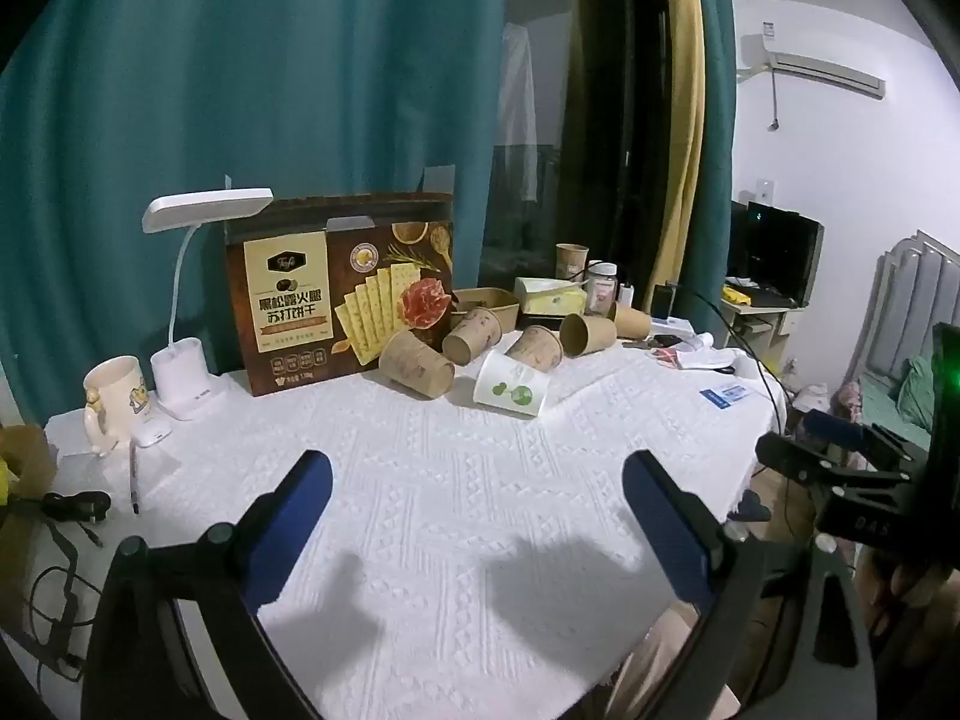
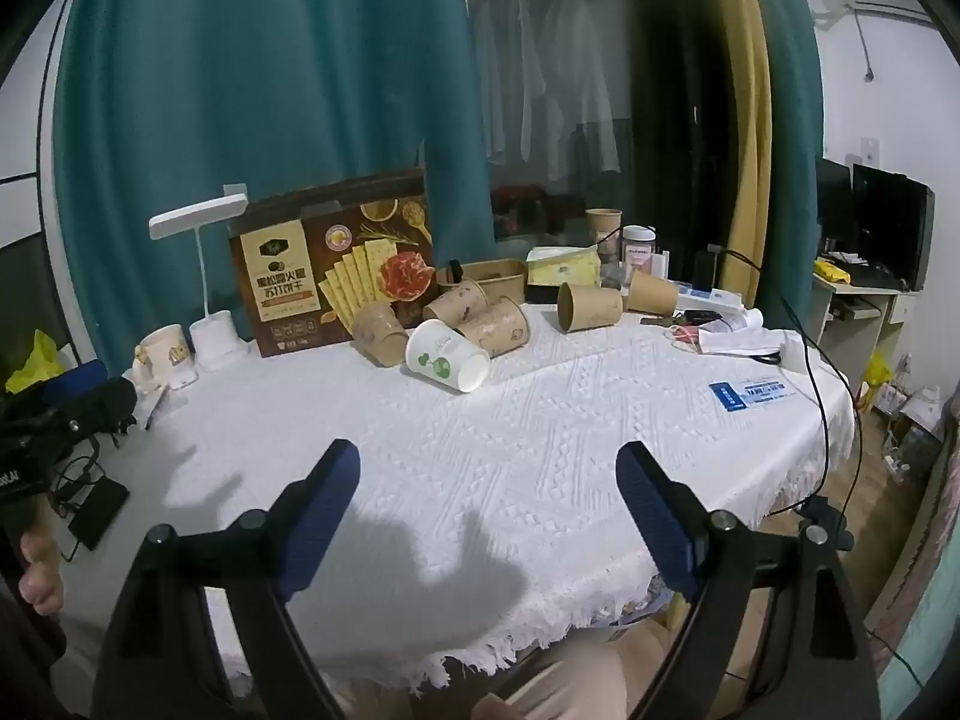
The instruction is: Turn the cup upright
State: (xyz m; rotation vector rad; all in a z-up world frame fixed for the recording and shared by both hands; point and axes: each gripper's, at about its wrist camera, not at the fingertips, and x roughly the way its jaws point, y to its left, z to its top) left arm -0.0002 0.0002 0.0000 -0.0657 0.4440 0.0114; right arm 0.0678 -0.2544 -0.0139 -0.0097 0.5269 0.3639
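Observation:
Several brown paper cups lie on their sides at the back of the white tablecloth, among them one [image 1: 416,364] [image 2: 379,333] at the left of the group. In front of them a white cup with green dots [image 1: 511,386] [image 2: 446,355] also lies on its side. My left gripper [image 1: 477,483] hangs open over the near cloth, well short of the cups, nothing between its blue pads. My right gripper [image 2: 487,471] is likewise open and empty, near the table's front edge. The other gripper's black body shows at each view's edge [image 1: 840,462] [image 2: 66,408].
A cracker box [image 1: 339,294] stands behind the cups, a white desk lamp [image 1: 186,360] and a cream mug [image 1: 114,399] to its left. A brown tray [image 1: 486,300], jars and a tissue box sit at the back. Cables, a card [image 2: 750,395] and papers lie to the right.

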